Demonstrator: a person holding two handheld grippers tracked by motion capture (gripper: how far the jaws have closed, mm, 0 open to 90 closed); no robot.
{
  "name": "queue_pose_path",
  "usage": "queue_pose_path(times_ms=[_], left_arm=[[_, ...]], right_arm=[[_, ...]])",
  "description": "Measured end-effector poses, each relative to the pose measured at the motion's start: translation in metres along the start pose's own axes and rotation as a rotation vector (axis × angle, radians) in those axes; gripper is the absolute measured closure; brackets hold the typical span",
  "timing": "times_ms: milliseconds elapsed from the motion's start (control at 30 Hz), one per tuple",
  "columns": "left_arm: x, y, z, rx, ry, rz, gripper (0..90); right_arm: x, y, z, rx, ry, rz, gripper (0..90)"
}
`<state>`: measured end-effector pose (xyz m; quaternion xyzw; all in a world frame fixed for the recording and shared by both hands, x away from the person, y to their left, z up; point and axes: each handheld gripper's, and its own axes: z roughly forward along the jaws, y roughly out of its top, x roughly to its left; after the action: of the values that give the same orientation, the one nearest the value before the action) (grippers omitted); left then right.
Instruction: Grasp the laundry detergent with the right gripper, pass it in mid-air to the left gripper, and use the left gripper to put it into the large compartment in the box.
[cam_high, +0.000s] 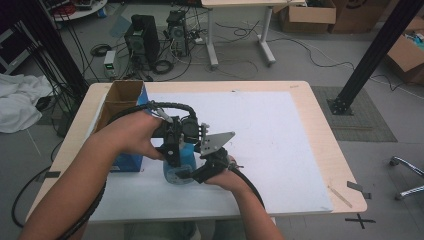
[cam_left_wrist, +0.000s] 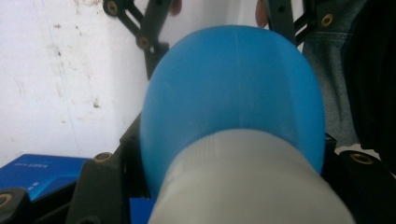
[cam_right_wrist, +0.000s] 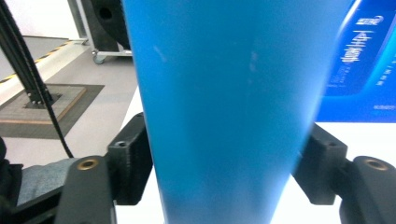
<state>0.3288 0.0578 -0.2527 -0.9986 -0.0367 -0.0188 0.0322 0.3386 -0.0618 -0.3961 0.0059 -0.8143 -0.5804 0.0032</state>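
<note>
Lower centre of the high view: both grippers meet on one blue bottle (cam_high: 179, 167).

Left gripper (cam_high: 172, 145) comes down from above, jaws clamped at the bottle's whitish neck (cam_left_wrist: 243, 182); right gripper (cam_high: 207, 167) pinches the body from the side, jaws pressed to its walls; bottle stands upright on the white mat (cam_high: 280, 145), long axis vertical; blue box (cam_high: 125, 125) just left, its white lettering too blurred to read.
</note>
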Motion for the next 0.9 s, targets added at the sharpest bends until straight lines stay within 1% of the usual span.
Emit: queue_pose_path(times_ms=[100,133,267,400,467,500,533,567,600,633,667,700,733,767,800,900], left_arm=[[0.001,0.000,-0.001,0.006,-0.006,-0.007,38.7],[0.002,-0.001,-0.001,0.003,-0.011,-0.016,38.7],[0.004,-0.003,-0.004,0.000,-0.025,-0.027,38.8],[0.006,-0.005,-0.009,0.007,-0.035,-0.048,38.7],[0.008,-0.007,-0.013,0.011,-0.043,-0.079,38.7],[0.008,-0.007,-0.013,0.011,-0.043,-0.079,38.7],[0.011,-0.008,-0.016,0.014,-0.050,-0.101,38.7],[0.012,-0.009,-0.018,0.016,-0.055,-0.114,38.6],[0.012,-0.009,-0.018,0.016,-0.055,-0.114,38.6],[0.014,-0.011,-0.019,0.015,-0.058,-0.129,38.6],[0.016,-0.013,-0.024,0.017,-0.063,-0.157,38.6],[0.016,-0.013,-0.024,0.017,-0.063,-0.157,38.6],[0.019,-0.015,-0.028,0.020,-0.067,-0.189,38.6],[0.019,-0.015,-0.028,0.020,-0.067,-0.189,38.6],[0.022,-0.017,-0.033,0.020,-0.068,-0.221,38.6],[0.024,-0.020,-0.043,0.024,-0.070,-0.246,38.6]], right_arm=[[0.001,0.001,-0.002,-0.001,0.001,0.003,28.2],[0.001,0.001,-0.003,0.004,0.001,0.004,27.0],[0.002,0.007,-0.007,0.032,0.019,0.001,21.7],[0.003,0.014,-0.013,0.060,0.019,-0.002,15.7],[0.003,0.019,-0.021,0.089,0.013,-0.002,13.3],[0.002,0.021,-0.024,0.102,0.009,-0.008,12.0],[0.003,0.022,-0.027,0.114,0.008,-0.003,11.3],[0.002,0.023,-0.030,0.129,0.006,-0.003,10.5],[0.002,0.023,-0.030,0.129,0.006,-0.003,10.5],[0.001,0.025,-0.036,0.157,-0.006,-0.005,7.9],[0.001,0.027,-0.039,0.172,-0.007,-0.003,6.8],[0.000,0.028,-0.042,0.188,-0.010,-0.001,5.9],[0.000,0.029,-0.045,0.203,-0.018,-0.004,4.9],[0.000,0.029,-0.045,0.203,-0.018,-0.004,4.9],[-0.001,0.033,-0.050,0.231,-0.019,-0.002,3.1],[-0.002,0.037,-0.056,0.290,-0.026,-0.002,0.0]])
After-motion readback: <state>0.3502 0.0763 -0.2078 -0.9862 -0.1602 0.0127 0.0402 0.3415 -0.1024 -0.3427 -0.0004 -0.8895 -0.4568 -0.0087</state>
